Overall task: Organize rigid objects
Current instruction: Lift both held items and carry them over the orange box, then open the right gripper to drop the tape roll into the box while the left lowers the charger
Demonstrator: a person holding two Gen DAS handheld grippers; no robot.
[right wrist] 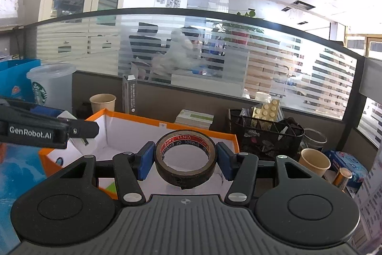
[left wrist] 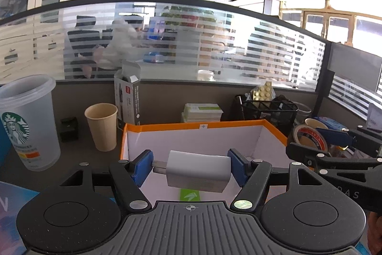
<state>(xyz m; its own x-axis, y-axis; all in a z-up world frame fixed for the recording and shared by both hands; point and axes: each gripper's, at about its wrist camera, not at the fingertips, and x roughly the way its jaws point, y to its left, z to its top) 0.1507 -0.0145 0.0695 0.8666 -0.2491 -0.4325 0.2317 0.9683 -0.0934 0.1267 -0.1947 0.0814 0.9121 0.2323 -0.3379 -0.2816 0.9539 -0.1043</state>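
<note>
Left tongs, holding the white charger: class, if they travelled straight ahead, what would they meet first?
Probably the far wall of the orange-rimmed box, beyond the left tongs and white charger; depth is uncertain.

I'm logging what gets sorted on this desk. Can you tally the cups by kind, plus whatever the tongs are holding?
Tan paper cups: 2
Translucent plastic Starbucks cup: 1
White USB charger block, in left tongs: 1
Black vinyl tape roll, in right tongs: 1
Total: 5

We see a dark desk (left wrist: pixel 78 149) carrying an orange-rimmed box (left wrist: pixel 203 127), paper cup (left wrist: pixel 102 127), Starbucks tumbler (left wrist: pixel 28 126) and mesh organizer (left wrist: pixel 269 111).
</note>
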